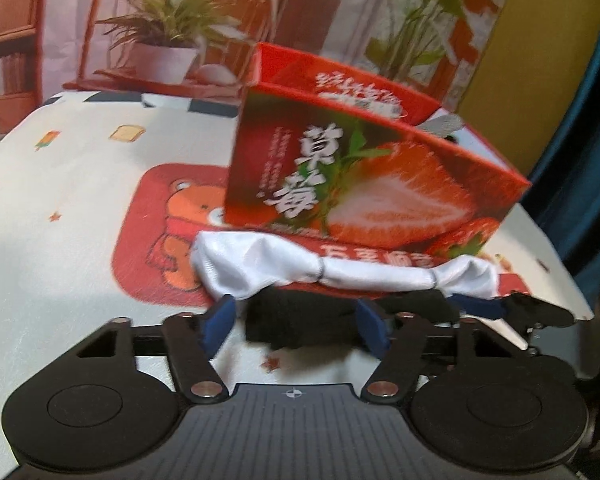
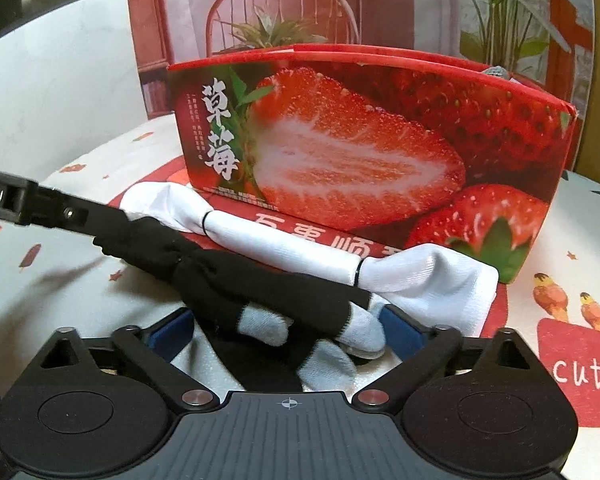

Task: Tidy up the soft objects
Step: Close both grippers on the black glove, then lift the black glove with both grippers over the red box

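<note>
While left gripper [image 1: 296, 320] pinches the black roll [image 1: 300, 324] before the strawberry box [image 1: 376, 176], right gripper [image 2: 288, 328] straddles its far end unclamped; a one-sided lift could unroll it or snag the white roll [image 2: 300, 248].

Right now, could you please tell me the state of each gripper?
Left gripper: around one end of the black rolled cloth bundle; grip cannot be told.
Right gripper: open, astride its other end.

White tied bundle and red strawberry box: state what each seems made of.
White tied bundle: probably a smooth, faintly shiny woven fabric; it creases softly and puckers at its black ties. Red strawberry box: likely glossy printed cardboard, with stiff flat walls and sharp edges.
</note>
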A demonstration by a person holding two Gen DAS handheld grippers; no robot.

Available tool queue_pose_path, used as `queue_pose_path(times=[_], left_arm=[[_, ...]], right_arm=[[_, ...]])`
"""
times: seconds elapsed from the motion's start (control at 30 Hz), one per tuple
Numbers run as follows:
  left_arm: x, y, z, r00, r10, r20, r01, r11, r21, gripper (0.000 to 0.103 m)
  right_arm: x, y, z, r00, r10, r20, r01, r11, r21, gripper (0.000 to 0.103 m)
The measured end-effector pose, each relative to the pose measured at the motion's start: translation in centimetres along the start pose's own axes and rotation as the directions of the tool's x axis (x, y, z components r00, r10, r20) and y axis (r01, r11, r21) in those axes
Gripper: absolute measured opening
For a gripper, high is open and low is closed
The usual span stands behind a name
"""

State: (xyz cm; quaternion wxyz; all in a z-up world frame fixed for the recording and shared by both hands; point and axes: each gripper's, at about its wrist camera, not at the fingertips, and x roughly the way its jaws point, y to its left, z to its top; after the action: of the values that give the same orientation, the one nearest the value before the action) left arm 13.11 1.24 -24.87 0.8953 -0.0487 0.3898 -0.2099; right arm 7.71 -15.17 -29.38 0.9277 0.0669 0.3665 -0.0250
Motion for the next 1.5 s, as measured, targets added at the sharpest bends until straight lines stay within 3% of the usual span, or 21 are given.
queue_pose_path(times=[0.13, 0.43, 0.63, 0.73, 1.0, 1.2, 1.5], left_arm=[[0.9, -0.3, -0.1, 1.000, -0.019, -0.025, 0.019, 1.000, 0.003, 0.058], [2.0, 1.9, -0.3, 0.997, 0.046, -0.054, -0.050, 0.995, -0.082, 0.058], [2.8, 1.8, -0.4, 0.998, 0.005, -0.068, -0.010, 0.996, -0.087, 0.057], [2.6, 1.4, -0.9, 0.998, -0.008, -0.062, 0.003, 0.997, -0.071, 0.041], [1.6, 1.3, -1.6, 0.998, -0.040, -0.047, 0.036, 0.997, -0.069, 0.023], [0.7, 0.3, -1.8, 0.998, -0.060, -0.021, 0.059, 0.998, -0.029, 0.021], [-1.9, -0.9, 0.0, 0.994, -0.081, 0.078, 0.081, 0.997, 0.013, 0.021]], right_arm=[[-0.2, 0.0, -0.1, 1.000, 0.007, 0.004, -0.007, 1.000, -0.008, 0.086], [-0.2, 0.4, -0.1, 1.000, 0.029, 0.004, -0.029, 0.999, -0.034, 0.082], [-0.2, 0.4, -0.2, 0.999, 0.035, 0.007, -0.035, 0.999, -0.040, 0.078], [-0.2, 0.3, -0.2, 0.999, 0.041, 0.011, -0.041, 0.998, -0.038, 0.073], [-0.7, 0.5, -0.4, 0.998, 0.055, 0.022, -0.054, 0.998, -0.043, 0.045], [-1.5, 0.6, -0.3, 0.997, 0.074, 0.024, -0.073, 0.997, -0.027, 0.027], [-4.5, 0.4, 1.5, 0.989, 0.083, 0.119, -0.083, 0.997, -0.003, 0.025]])
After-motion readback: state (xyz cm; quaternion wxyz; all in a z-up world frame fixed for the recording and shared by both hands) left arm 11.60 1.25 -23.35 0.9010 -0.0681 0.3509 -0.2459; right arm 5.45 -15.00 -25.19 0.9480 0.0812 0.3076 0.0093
